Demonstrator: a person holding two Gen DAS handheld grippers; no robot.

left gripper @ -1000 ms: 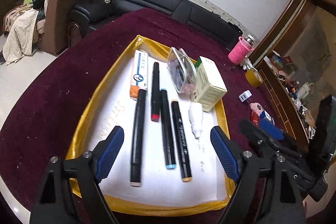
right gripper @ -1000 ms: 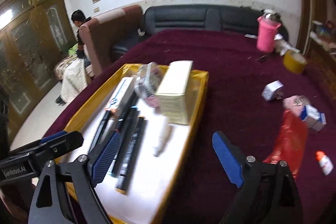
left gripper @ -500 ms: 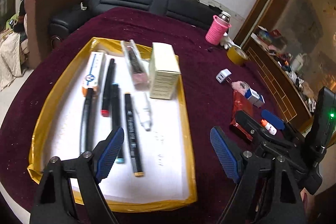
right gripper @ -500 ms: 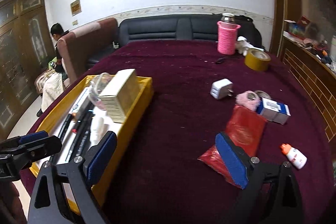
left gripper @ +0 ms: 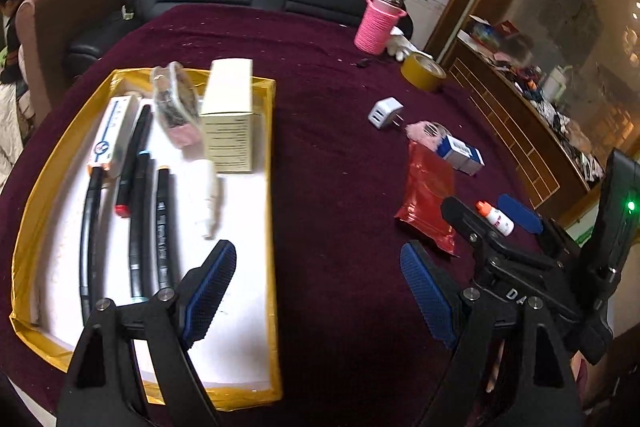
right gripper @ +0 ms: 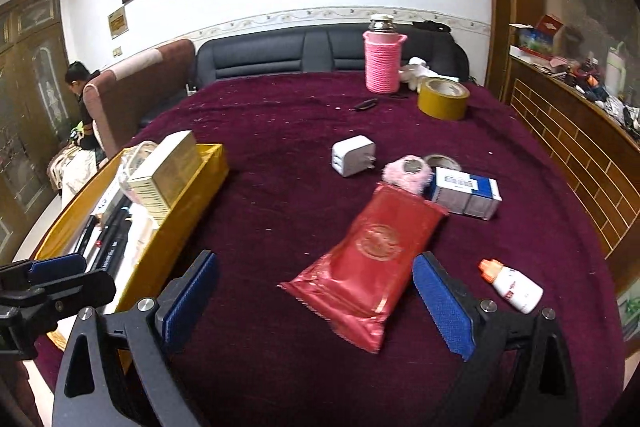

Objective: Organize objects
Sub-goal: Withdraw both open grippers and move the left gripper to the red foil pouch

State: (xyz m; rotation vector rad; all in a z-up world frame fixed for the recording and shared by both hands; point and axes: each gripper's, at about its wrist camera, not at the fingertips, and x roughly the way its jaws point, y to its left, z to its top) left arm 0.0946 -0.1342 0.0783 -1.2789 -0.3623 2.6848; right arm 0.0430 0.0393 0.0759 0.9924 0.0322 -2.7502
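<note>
Where blue pads gape, red packet (right gripper: 372,259) just beyond right tool (right gripper: 316,299).

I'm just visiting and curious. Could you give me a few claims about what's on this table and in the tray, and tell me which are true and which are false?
1. The red packet lies on the maroon cloth, outside the yellow tray. True.
2. The right gripper is clamped on the red packet. False: its jaws stand open and empty, the packet lying beyond them.
3. Black markers lie side by side in the tray. True.
4. The white charger plug sits inside the tray. False: it rests on the cloth.
5. The left gripper holds a marker. False: it is open and empty.
</note>
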